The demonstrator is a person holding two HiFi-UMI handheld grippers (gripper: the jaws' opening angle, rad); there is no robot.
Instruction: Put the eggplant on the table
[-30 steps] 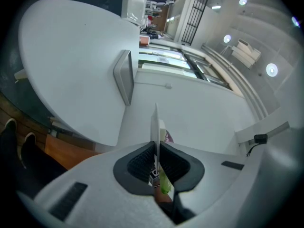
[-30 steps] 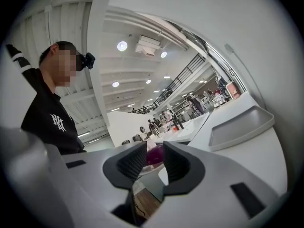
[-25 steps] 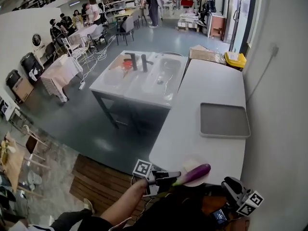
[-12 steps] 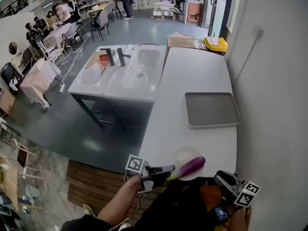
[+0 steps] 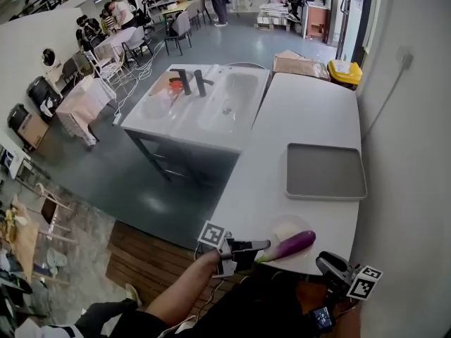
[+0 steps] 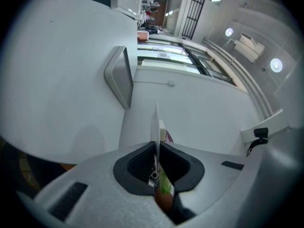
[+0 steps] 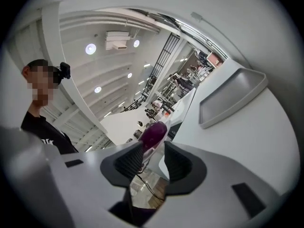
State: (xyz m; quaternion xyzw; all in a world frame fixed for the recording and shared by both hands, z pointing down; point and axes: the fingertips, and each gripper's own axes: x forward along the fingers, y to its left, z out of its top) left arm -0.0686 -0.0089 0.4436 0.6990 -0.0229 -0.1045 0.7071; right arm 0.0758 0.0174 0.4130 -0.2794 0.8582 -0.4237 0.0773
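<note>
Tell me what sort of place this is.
Probably a large open workshop or lab hall, not a home: a free-standing sink unit stands on a grey floor beside a long white table with a grey tray, and people gather farther back.

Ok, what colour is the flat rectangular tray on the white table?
Grey. The flat rectangular tray shows best in the head view.

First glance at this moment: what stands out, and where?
A glossy purple eggplant, clamped at its green stem end in the left gripper, hangs over the white table's near edge. Farther along the table lies an empty grey rectangular tray.
</note>
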